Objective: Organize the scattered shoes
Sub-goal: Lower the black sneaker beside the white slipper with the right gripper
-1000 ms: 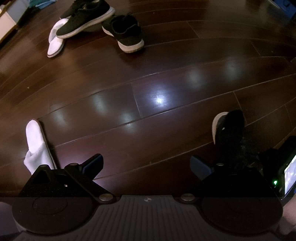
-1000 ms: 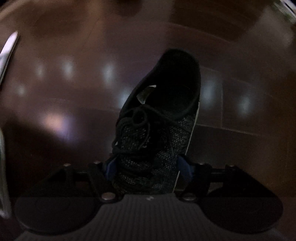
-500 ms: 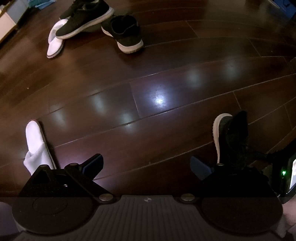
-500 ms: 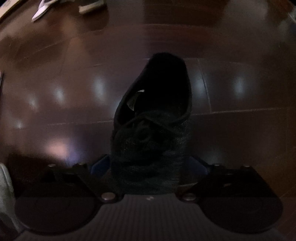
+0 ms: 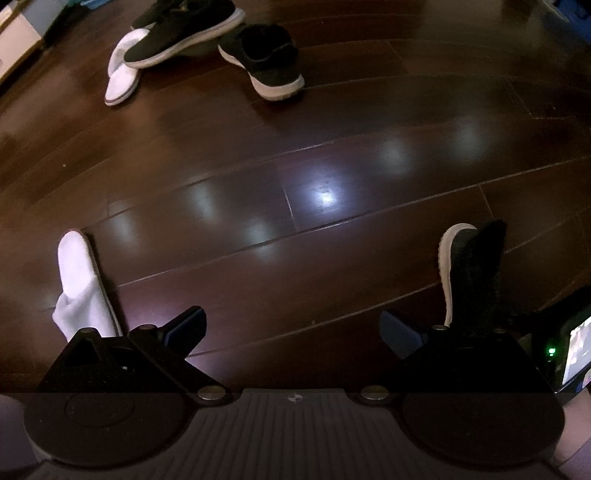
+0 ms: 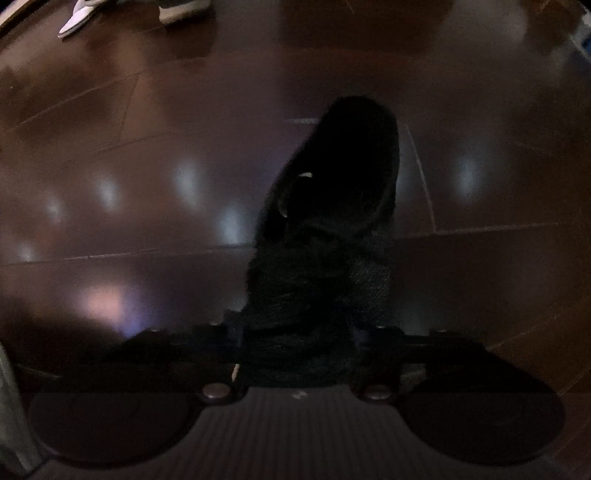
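Observation:
A black knit sneaker (image 6: 325, 258) with a white sole fills the middle of the right wrist view, heel pointing away, and my right gripper (image 6: 299, 339) is shut on its toe end. The left wrist view shows that same black sneaker (image 5: 472, 273) at the lower right, its white sole edge facing left. My left gripper (image 5: 291, 328) stands open over bare floor with nothing between its fingers. A white slipper (image 5: 83, 288) lies just left of the left finger. Far away lie two more black sneakers (image 5: 184, 29) (image 5: 266, 62) and a second white slipper (image 5: 122, 70).
The floor is dark glossy wood planks (image 5: 314, 166) with bright light reflections. A white cabinet (image 5: 14, 48) stands at the far left. The right device's lit screen (image 5: 576, 347) shows at the lower right edge.
The right gripper has closed tighter on the black sneaker and lifted or tilted it, so the heel points further forward. The left gripper has drifted slightly closer to the far shoes.

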